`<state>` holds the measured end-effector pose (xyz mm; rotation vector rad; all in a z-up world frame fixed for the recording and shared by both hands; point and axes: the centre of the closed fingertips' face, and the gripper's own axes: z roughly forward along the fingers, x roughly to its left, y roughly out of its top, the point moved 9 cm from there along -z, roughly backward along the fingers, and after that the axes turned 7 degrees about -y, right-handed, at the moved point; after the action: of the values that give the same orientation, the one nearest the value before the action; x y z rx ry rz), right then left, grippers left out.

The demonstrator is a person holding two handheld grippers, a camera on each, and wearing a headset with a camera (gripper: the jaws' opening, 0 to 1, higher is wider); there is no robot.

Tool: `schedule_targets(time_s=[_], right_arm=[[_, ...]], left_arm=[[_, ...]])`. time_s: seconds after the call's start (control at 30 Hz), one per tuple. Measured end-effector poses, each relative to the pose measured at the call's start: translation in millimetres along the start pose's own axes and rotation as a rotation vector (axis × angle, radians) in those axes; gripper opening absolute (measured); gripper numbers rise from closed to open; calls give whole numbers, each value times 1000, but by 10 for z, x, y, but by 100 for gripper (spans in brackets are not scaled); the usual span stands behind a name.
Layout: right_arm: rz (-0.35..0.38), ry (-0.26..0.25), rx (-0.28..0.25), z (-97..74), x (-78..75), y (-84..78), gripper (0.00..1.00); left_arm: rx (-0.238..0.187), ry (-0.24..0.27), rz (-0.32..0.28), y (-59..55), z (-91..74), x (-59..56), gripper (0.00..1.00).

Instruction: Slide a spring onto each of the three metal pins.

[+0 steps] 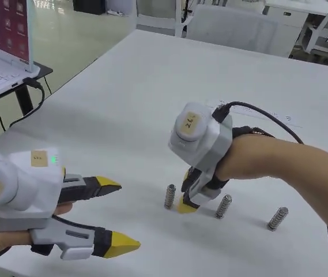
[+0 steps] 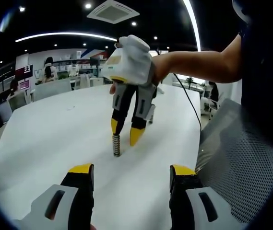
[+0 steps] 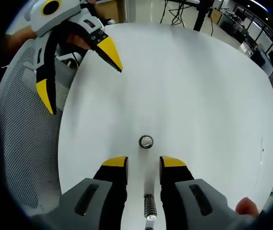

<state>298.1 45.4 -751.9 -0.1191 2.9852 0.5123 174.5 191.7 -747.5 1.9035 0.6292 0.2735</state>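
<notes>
Three grey springs stand upright on the white table (image 1: 123, 104) in a row: a left spring (image 1: 169, 196), a middle spring (image 1: 223, 206) and a right spring (image 1: 277, 218). My right gripper (image 1: 187, 199) points down at the table between the left and middle springs, open and holding nothing. In the right gripper view its jaws (image 3: 144, 162) frame one spring seen end-on (image 3: 146, 142), with another spring (image 3: 149, 206) lower between the fingers. My left gripper (image 1: 117, 213) hovers open at the near left, empty. In the left gripper view it (image 2: 132, 170) faces the right gripper (image 2: 125, 131) and a spring (image 2: 116, 144).
A laptop (image 1: 2, 34) sits on a side stand at the far left. A black cable (image 1: 267, 118) trails from the right gripper across the table. A grey mesh chair (image 2: 237, 158) stands by the table edge. Chairs and desks (image 1: 238, 26) line the far side.
</notes>
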Motion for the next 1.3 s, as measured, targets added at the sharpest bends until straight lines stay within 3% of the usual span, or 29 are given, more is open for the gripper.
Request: schedule_targets(time_s=[0.57, 1.3], right_arm=[[61, -19, -63, -172, 176, -161, 26], [173, -47, -160, -371, 511, -429, 25]], left_arm=[[-1, -7, 14, 51, 30, -27, 60], [-4, -22, 28, 80, 62, -64, 61]])
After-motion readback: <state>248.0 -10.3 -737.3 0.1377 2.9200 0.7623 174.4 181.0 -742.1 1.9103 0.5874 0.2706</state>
